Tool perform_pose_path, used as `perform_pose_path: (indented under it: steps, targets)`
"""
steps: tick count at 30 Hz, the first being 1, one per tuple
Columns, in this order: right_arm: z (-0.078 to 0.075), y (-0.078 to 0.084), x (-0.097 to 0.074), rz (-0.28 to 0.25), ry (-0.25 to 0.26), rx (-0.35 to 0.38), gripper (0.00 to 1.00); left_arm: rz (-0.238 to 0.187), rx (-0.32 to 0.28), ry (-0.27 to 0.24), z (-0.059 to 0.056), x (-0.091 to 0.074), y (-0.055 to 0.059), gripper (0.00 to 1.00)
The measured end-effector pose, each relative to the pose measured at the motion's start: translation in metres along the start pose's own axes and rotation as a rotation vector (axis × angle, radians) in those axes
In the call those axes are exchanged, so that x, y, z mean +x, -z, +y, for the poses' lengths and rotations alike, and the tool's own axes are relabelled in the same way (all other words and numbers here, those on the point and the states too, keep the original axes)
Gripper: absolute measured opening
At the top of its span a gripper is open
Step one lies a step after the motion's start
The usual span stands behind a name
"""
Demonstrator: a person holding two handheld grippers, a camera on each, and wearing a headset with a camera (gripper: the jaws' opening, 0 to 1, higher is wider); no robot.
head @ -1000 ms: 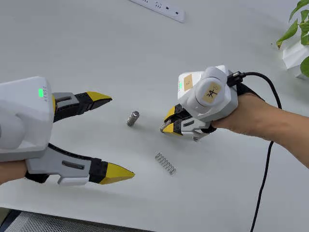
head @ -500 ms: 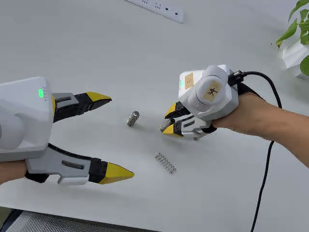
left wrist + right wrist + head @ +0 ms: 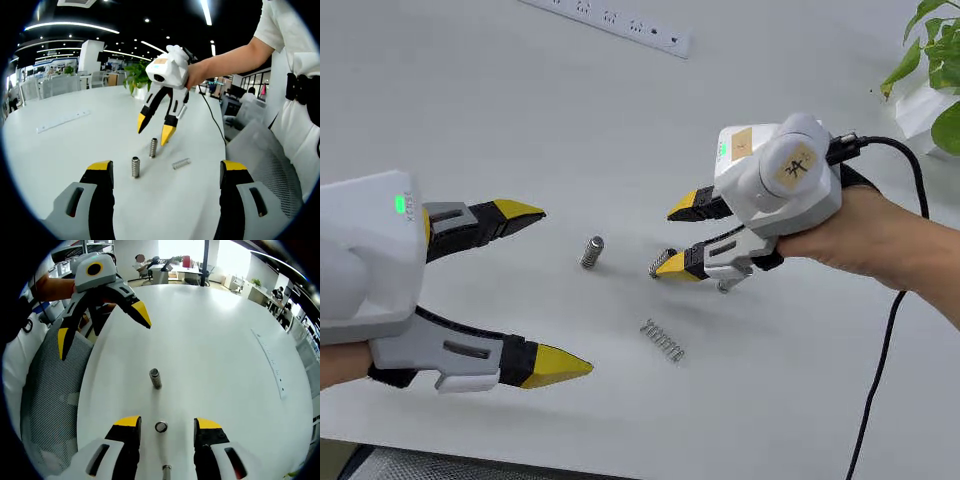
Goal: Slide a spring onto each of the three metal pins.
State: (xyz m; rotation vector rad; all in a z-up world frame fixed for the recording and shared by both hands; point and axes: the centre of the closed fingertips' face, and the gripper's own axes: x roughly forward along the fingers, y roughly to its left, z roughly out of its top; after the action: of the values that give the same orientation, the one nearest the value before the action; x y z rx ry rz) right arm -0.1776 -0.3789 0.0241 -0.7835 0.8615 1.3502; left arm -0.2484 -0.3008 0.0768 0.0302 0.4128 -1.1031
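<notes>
Loose spring point(image 3: 662, 339) lies on its side toward the near edge of the desk point(image 3: 470, 120), apart from everything, and is judged the last one to fit. Two pins already carry coils: one sprung pin point(image 3: 592, 250) stands alone mid-desk. A second sprung pin point(image 3: 660, 262) stands near it, between the tips of your right gripper point(image 3: 663, 244), whose jaws are parted and, in the right gripper view, look clear of the coil. Step in hand, as judged: letting go of that second pin. Draw the right gripper straight back along its own jaws with the jaws spread, so that neither tip clips the coil and topples the pin. What appears to be the bare pin point(image 3: 166, 470) sits behind those tips, under the gripper body. Whether it stands upright cannot be told, so back away above it rather than across it. Then take the loose spring near one end, leaving its bore free. Your left gripper point(image 3: 567, 288) hovers toward the left edge with jaws wide apart, holding nothing, well away from the pins. A power strip point(image 3: 605, 18) by the far edge and a potted plant point(image 3: 935, 60) at the far right corner obstruct nothing.
</notes>
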Motion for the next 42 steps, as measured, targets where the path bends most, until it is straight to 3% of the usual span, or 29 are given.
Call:
perform_pose_path:
  steps: [8, 11, 17, 29, 32, 36, 42]
  targets:
    - [0.003, -0.003, -0.021, -0.067, 0.040, 0.019, 0.54, 0.017, 0.031, -0.011, -0.002, -0.005, -0.007, 0.87]
    - [0.001, -0.002, -0.027, -0.109, 0.048, 0.041, 0.58, 0.024, 0.042, -0.016, -0.003, -0.007, -0.009, 0.87]
    - [0.014, -0.005, -0.045, -0.211, 0.063, 0.065, 0.73, 0.048, 0.072, -0.020, -0.007, -0.008, -0.013, 0.87]
    - [0.032, 0.014, -0.077, -0.349, 0.110, 0.119, 0.94, 0.109, 0.121, 0.002, -0.014, -0.006, -0.016, 0.85]
    - [0.030, 0.021, -0.085, -0.405, 0.113, 0.141, 0.99, 0.126, 0.139, 0.010, -0.016, -0.004, -0.018, 0.84]
    - [0.031, 0.034, -0.092, -0.436, 0.115, 0.168, 0.99, 0.151, 0.161, 0.030, -0.019, 0.002, -0.019, 0.82]
    - [0.047, 0.051, -0.098, -0.459, 0.126, 0.217, 0.99, 0.233, 0.233, 0.088, -0.028, 0.017, -0.013, 0.76]
